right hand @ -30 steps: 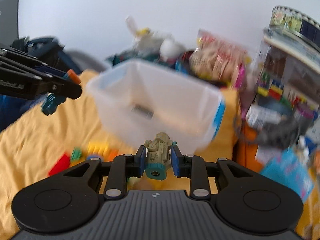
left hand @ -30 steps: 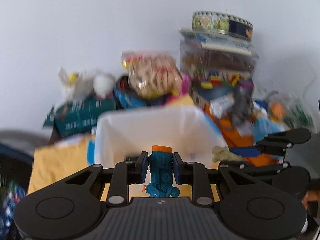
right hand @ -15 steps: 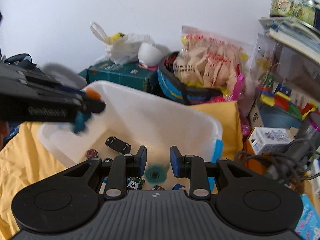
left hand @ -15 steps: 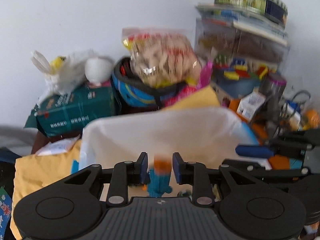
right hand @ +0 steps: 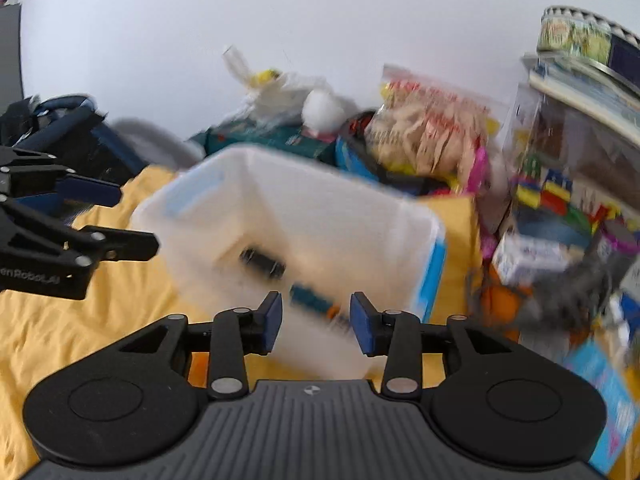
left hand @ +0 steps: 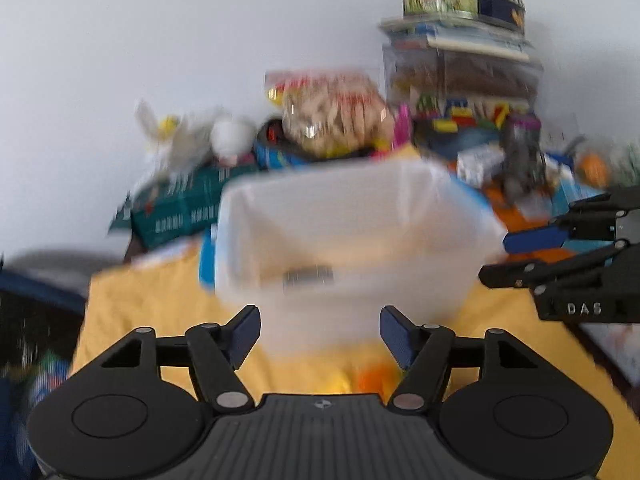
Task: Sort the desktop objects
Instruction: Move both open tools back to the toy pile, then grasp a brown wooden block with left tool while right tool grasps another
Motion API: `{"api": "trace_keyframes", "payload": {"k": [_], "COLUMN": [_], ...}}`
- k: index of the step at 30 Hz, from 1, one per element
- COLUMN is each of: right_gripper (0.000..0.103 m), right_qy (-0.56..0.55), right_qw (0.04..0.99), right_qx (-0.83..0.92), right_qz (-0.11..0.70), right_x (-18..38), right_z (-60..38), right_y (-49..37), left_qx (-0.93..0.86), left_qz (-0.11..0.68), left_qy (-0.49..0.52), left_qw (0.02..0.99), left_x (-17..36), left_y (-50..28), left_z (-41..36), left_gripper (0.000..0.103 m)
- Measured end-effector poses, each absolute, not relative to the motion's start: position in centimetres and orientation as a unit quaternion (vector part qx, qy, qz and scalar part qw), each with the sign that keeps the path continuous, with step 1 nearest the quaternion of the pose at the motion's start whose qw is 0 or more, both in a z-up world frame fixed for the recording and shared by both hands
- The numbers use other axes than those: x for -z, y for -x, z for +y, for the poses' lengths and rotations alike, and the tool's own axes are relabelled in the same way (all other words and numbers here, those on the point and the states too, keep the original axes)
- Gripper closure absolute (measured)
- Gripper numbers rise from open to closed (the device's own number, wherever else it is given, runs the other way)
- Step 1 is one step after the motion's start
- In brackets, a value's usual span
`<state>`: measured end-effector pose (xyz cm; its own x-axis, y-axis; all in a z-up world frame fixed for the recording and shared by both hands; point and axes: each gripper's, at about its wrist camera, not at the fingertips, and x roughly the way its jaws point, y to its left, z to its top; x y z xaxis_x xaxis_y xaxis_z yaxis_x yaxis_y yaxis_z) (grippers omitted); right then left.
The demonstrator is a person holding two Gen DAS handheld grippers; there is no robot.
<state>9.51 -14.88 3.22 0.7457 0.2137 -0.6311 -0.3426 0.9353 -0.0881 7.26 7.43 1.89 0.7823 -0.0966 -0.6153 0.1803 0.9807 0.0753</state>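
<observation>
Yellow cloth under a white plastic bin, cluttered toys and bags piled behind against a pale wall. Left gripper spread wide, holding nothing, just short of the bin's near wall. Right gripper parted, also empty. Inside the bin, beyond the right fingertips: blurred blue-and-orange toy, long axis slanting down to the right; dark toy car farther in.
</observation>
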Motion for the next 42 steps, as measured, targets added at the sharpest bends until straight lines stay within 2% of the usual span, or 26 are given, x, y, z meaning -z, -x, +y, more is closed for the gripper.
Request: {"api": "trace_keyframes", "payload": {"k": [7,10,21,24,25,26,28,33,37,42], "right_gripper": [0.06,0.061,0.06,0.059,0.059,0.059,0.059,0.059,0.059,0.059], "right_qy": [0.114,0.089,0.091,0.085,0.084,0.084,0.085,0.069,0.091,0.112], "right_qw": [0.892,0.882,0.879,0.879,0.879,0.879,0.88,0.89,0.908,0.911], "right_qx": [-0.16,-0.159,-0.152,-0.151,-0.151,-0.151,-0.148,-0.149,-0.151,-0.154], "right_qz": [0.406,0.435,0.443,0.445,0.445,0.444,0.443,0.426,0.381,0.365], "right_x": [4.2,6.3,8.1,8.2,8.2,8.2,8.1,7.3,6.5,7.0], "right_z": [-14.3,-14.5,-14.6,-14.7,-14.8,-14.9,-15.0,-15.3,-14.5,-13.2], "right_y": [-3.6,-1.9,0.5,0.6,0.7,0.7,0.6,-1.4,-4.3,-7.8], "left_qx": [0.076,0.08,0.105,0.108,0.11,0.11,0.109,0.114,0.11,0.103], "left_qz": [0.407,0.415,0.415,0.426,0.431,0.439,0.454,0.457,0.456,0.462], "left_qy": [-0.045,-0.043,-0.038,-0.025,-0.018,-0.013,-0.014,-0.011,-0.032,-0.034], "left_qw": [0.909,0.905,0.903,0.898,0.895,0.892,0.884,0.882,0.882,0.88], "left_x": [4.6,5.9,7.6,8.6,9.0,9.4,10.1,9.6,9.5,9.7], "left_y": [-1.8,-0.7,-2.9,-4.0,-4.3,-4.5,-4.6,-3.7,-2.5,-1.7], "left_z": [6.4,5.4,2.9,3.1,3.2,3.2,3.2,3.5,3.7,4.3], "left_gripper": [0.033,0.033,0.035,0.045,0.05,0.06,0.07,0.07,0.07,0.07]}}
